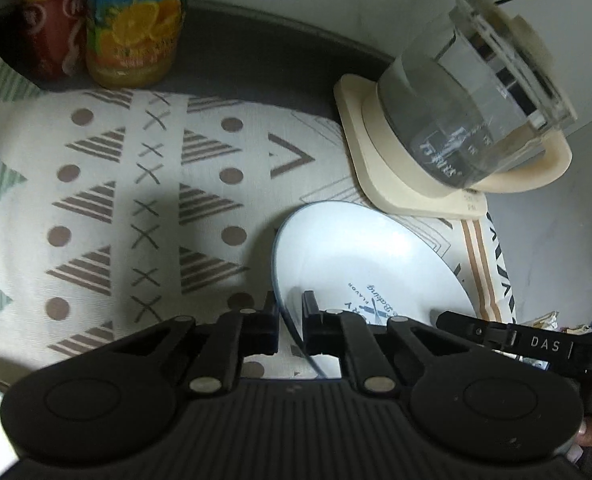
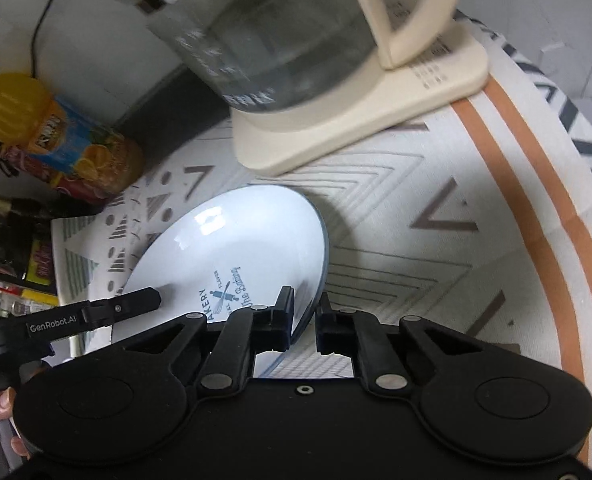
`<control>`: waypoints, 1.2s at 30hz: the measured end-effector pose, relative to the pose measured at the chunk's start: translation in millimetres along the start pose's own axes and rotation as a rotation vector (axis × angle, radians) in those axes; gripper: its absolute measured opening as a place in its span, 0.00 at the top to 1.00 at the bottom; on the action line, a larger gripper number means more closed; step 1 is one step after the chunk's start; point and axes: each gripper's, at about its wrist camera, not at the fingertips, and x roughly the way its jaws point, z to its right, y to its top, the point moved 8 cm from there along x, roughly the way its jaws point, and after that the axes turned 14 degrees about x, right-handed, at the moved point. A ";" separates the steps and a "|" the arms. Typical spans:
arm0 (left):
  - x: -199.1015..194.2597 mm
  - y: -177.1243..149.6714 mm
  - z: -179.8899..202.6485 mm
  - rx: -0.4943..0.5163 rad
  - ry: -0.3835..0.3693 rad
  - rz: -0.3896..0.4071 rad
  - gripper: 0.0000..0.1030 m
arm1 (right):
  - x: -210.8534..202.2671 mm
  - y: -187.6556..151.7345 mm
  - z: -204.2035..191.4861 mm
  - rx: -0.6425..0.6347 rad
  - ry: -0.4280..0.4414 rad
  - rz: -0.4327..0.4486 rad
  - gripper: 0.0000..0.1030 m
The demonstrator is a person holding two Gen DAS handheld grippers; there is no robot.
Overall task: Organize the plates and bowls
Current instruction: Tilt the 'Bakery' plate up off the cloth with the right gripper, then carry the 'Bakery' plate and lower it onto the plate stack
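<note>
L wrist: plate reads "FLAVOR".

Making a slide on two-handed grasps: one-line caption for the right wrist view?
Right gripper and left gripper grip opposite rims of a white plate before a glass kettle.

Glass kettle on cream base; orange juice bottle beside red bottle; patterned cloth underneath

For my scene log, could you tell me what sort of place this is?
Probably a home kitchen or dining table: a patterned tablecloth, a glass electric kettle on its base, drink bottles at the back, and a white plate held by both grippers.
</note>
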 end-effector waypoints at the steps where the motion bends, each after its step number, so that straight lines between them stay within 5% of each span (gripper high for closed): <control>1: -3.7 1.7 0.2 0.002 0.004 0.009 0.92 | -1.9 0.4 -2.3 -0.006 0.004 0.007 0.89; 20: -97.6 7.3 -3.6 -0.024 0.063 0.156 0.92 | -58.4 -5.2 -74.4 -0.140 0.107 0.096 0.89; 36: -185.9 -49.7 -25.6 -0.012 0.097 0.224 0.91 | -106.1 -86.9 -121.6 -0.174 0.171 0.180 0.89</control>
